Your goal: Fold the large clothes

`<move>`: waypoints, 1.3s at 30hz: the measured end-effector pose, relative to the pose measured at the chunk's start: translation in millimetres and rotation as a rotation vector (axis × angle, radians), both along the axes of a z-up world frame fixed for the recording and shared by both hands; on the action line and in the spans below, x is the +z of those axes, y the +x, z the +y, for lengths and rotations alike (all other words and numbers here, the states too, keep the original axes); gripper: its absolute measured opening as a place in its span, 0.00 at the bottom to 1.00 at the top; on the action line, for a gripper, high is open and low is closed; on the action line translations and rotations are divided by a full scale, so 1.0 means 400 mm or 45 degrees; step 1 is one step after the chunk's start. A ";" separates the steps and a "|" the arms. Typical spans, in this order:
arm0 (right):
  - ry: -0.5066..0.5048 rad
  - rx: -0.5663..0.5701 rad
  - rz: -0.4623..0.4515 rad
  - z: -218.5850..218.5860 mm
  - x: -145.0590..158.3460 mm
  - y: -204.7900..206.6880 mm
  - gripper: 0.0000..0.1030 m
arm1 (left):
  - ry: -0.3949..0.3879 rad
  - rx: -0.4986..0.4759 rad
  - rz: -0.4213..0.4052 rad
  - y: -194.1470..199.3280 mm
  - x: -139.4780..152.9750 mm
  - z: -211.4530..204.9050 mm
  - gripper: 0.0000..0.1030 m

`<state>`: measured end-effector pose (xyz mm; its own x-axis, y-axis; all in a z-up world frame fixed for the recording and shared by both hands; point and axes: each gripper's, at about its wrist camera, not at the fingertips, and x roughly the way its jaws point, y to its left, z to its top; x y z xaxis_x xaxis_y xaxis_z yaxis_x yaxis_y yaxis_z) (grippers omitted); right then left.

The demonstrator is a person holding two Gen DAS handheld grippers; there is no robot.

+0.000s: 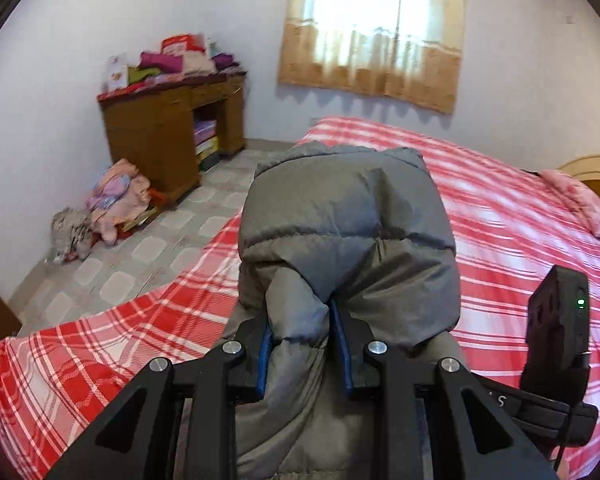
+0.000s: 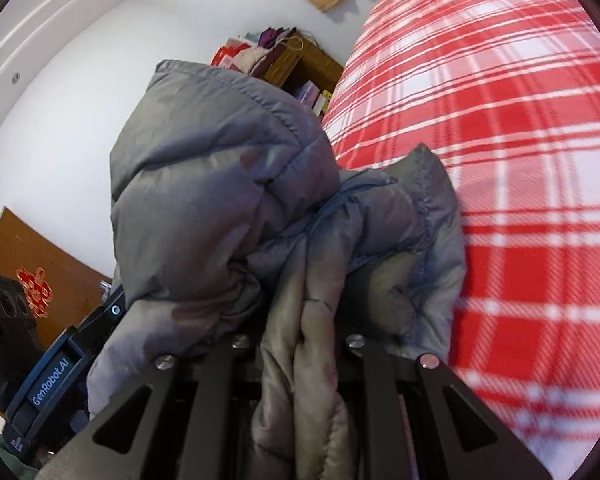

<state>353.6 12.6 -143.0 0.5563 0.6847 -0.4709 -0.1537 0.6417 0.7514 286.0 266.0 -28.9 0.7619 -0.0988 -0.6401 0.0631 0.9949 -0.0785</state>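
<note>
The grey quilted puffer jacket (image 1: 348, 232) is up off the bed and bunched into a thick bundle, filling the middle of both wrist views. The left hand-held gripper (image 1: 305, 344) has a fold of it pinched between its blue-padded fingers (image 1: 265, 360), the jaws closed down to the thickness of that padded fabric, and the rest of the jacket billows out ahead over the bed. On the other side, the right hand-held gripper (image 2: 300, 344) is swallowed by the jacket (image 2: 228, 184): a long roll of padding runs straight down between its arms, and the fingertips are buried under cloth, so how far they are closed cannot be told, though the fabric sits right in the grip.

Below and beyond the jacket lies the bed with a red and white plaid cover (image 1: 512, 224), wide across the right of the left view and the right of the other (image 2: 500, 160). A pink pillow (image 1: 580, 204) rests at the far edge by a wooden headboard (image 1: 596, 172). Past the bed's left side is a pale tiled floor (image 1: 148, 248), and against the white wall stands a brown wooden cabinet (image 1: 156, 140) piled on top with folded cloths (image 1: 180, 60). A heap of pink and grey clothes (image 1: 108, 208) sits on the floor beside it. A tan curtain (image 1: 372, 32) covers the bright window behind.
</note>
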 end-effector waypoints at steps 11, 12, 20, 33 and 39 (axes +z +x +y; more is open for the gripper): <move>-0.091 0.027 -0.009 0.038 -0.072 0.055 0.16 | 0.071 0.134 0.084 0.088 -0.125 0.064 0.26; -0.109 0.034 -0.016 0.040 -0.073 0.055 0.15 | 0.080 0.143 0.085 0.092 -0.134 0.063 0.26; -0.240 0.074 -0.058 0.047 -0.053 0.059 0.14 | 0.134 0.136 0.092 0.089 -0.168 0.042 0.26; -0.333 -0.112 -0.092 -0.170 0.056 -0.029 0.34 | 0.219 0.127 0.089 0.086 -0.182 0.020 0.26; -0.501 -0.094 -0.284 -0.065 0.210 -0.076 0.13 | 0.244 0.155 0.125 0.102 -0.184 0.008 0.30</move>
<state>323.2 -13.3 -59.1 0.7140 0.4323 -0.5508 -0.2272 0.8871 0.4018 326.8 269.3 -102.6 0.6937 0.1206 -0.7101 -0.0572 0.9920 0.1126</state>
